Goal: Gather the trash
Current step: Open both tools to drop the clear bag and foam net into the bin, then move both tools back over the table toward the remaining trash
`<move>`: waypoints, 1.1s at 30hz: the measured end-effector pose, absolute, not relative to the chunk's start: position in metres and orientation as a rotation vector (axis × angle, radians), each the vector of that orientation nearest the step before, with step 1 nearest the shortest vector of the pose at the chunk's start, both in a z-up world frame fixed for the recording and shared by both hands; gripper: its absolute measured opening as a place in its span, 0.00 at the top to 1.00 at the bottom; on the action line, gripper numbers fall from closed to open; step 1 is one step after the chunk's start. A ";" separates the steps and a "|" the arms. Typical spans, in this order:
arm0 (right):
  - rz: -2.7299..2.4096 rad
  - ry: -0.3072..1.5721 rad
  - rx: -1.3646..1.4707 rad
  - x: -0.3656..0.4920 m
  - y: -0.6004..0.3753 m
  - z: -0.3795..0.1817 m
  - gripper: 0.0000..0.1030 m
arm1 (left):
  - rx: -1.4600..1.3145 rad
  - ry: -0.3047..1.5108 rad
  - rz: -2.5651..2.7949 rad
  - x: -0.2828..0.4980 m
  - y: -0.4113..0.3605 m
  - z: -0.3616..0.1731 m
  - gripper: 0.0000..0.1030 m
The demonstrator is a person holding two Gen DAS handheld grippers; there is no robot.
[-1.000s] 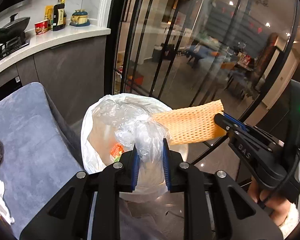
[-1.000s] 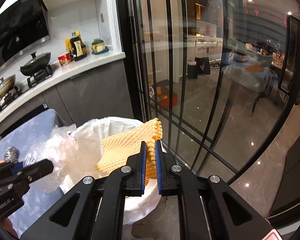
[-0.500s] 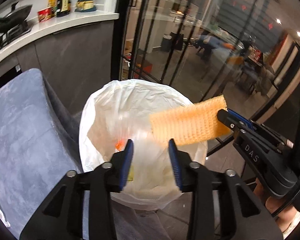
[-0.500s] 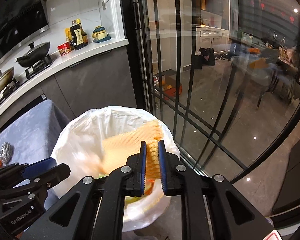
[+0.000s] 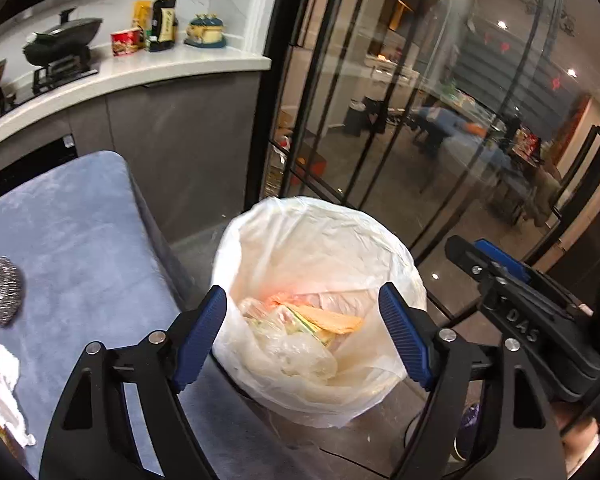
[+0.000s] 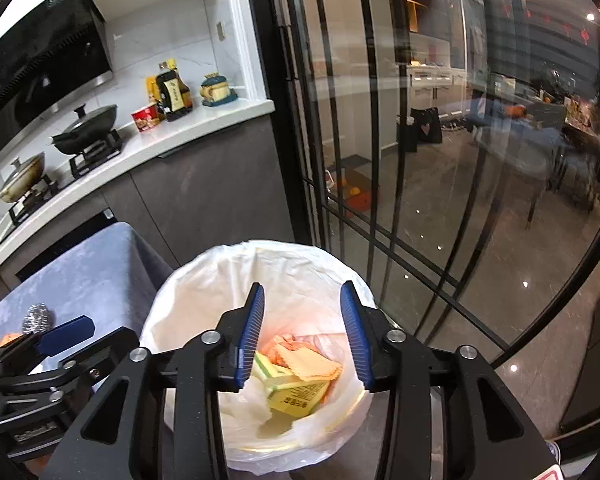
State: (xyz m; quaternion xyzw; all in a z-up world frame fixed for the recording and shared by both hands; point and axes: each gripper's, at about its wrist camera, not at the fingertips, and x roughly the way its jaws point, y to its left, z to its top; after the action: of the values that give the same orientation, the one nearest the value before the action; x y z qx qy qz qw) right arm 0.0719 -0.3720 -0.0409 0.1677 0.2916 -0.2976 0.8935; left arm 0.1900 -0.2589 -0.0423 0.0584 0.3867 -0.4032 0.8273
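Note:
A bin lined with a white bag (image 5: 312, 236) (image 6: 296, 268) stands on the floor by the glass door. Inside lie an orange foam net (image 5: 332, 320) (image 6: 308, 364), a crumpled clear plastic bag (image 5: 296, 352) and a yellow carton (image 6: 296, 396). My left gripper (image 5: 304, 332) is open and empty above the bin's near rim. My right gripper (image 6: 302, 336) is open and empty over the bin; its body shows in the left wrist view (image 5: 512, 312). On the blue-grey cloth table (image 5: 68, 240) lie a steel scourer (image 5: 0, 288) (image 6: 38, 316) and crumpled white tissue (image 5: 2, 384).
A black-framed glass sliding door (image 6: 380, 120) stands right behind the bin. A kitchen counter (image 5: 120, 76) with a wok, bottles and a cup runs along the back left. The table edge is close to the bin's left side.
Both grippers opened. The clear plastic bag fell from the left one and the orange foam net from the right one into the bin.

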 end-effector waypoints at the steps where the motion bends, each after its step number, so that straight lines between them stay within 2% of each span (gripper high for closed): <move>1: -0.614 0.600 0.346 0.072 -0.369 -0.039 0.58 | 0.123 0.816 -0.849 0.190 -0.257 -0.040 0.27; 10: -0.546 0.553 0.303 0.075 -0.333 -0.015 0.50 | 0.097 0.773 -0.791 0.195 -0.224 -0.026 0.24; 15: -0.510 0.541 0.281 0.080 -0.309 -0.008 0.42 | 0.066 0.768 -0.741 0.202 -0.198 -0.022 0.22; 17: -0.493 0.540 0.268 0.083 -0.298 -0.005 0.41 | 0.048 0.757 -0.714 0.203 -0.185 -0.019 0.16; 23: -0.434 0.533 0.254 0.092 -0.265 0.001 0.37 | 0.004 0.752 -0.651 0.207 -0.140 -0.016 0.15; 33: -0.304 0.548 0.212 0.107 -0.192 0.005 0.36 | -0.025 0.741 -0.464 0.208 -0.049 -0.016 0.14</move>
State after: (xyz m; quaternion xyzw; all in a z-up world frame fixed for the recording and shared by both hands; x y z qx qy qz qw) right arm 0.1071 -0.1923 0.0052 0.1043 0.2689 -0.1492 0.9458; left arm 0.2077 -0.0488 -0.0163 -0.0121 0.3587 -0.2246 0.9060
